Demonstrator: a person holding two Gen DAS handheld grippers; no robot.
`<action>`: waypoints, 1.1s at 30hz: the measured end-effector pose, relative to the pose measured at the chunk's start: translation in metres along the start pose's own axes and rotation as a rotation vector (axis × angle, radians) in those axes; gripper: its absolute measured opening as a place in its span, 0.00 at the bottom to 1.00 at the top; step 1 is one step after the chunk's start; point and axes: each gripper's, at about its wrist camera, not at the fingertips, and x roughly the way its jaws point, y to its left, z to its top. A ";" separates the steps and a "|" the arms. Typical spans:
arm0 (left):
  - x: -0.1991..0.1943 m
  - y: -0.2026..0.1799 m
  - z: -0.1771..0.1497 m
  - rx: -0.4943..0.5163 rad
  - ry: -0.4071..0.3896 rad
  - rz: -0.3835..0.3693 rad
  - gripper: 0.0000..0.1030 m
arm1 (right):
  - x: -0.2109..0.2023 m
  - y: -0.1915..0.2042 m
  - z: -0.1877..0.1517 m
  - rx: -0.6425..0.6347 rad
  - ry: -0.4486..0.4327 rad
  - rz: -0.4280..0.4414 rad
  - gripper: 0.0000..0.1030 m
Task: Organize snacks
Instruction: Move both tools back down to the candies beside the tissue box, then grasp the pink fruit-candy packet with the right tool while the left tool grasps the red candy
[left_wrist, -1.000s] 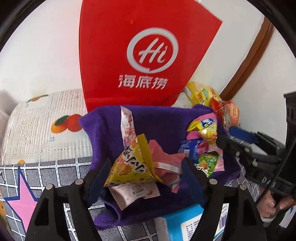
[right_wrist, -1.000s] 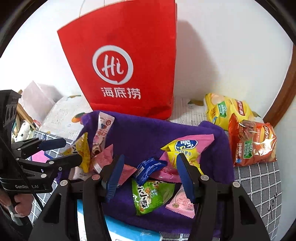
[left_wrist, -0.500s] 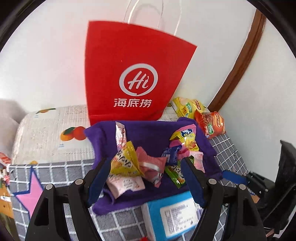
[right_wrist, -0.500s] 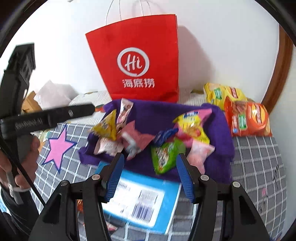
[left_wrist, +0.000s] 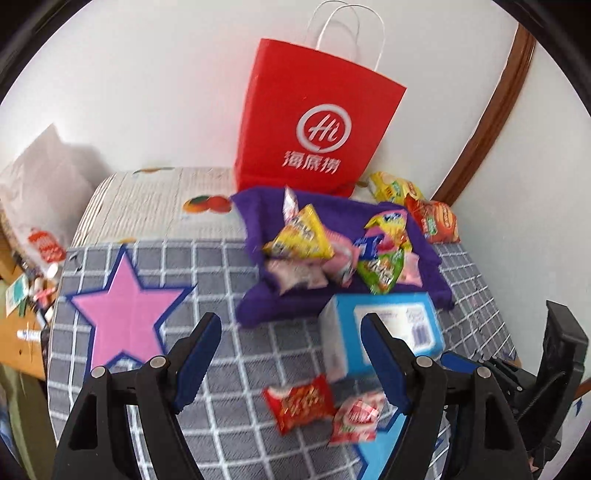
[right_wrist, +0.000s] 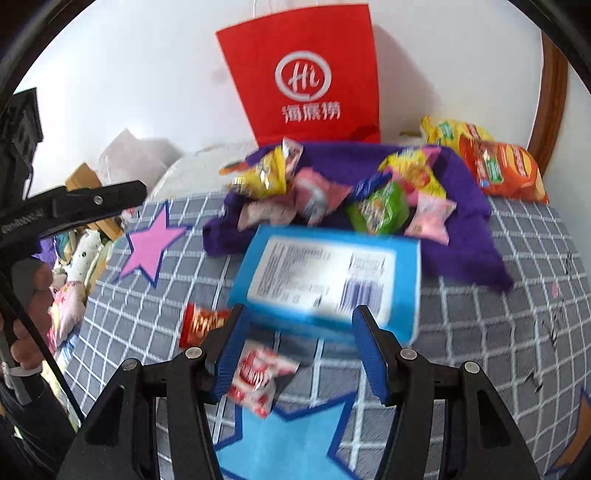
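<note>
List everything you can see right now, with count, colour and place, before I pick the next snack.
paper bag: one, red with white logo, upright against the wall behind the cloth
cloth: one, purple, spread on the checked cover
snack packets on the cloth: a loose pile, yellow, pink, green, blue; exact count unclear
chip bags: two, yellow and orange, right of the cloth by the wall
box: one, blue with white label, in front of the cloth
small packets: two, red and red-white, in front of the box
checked cover: grey with pink and blue stars
left gripper: open, holding nothing
right gripper: open, holding nothing
hand: one, on the left gripper's handle
</note>
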 end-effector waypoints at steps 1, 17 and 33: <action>-0.001 0.002 -0.006 0.002 0.003 0.006 0.74 | 0.004 0.002 -0.006 0.004 0.012 0.002 0.57; 0.011 0.049 -0.065 -0.039 0.073 0.023 0.74 | 0.067 0.033 -0.058 0.139 0.159 0.055 0.61; 0.016 0.058 -0.082 -0.060 0.092 0.003 0.74 | 0.082 0.073 -0.062 -0.106 0.079 -0.133 0.50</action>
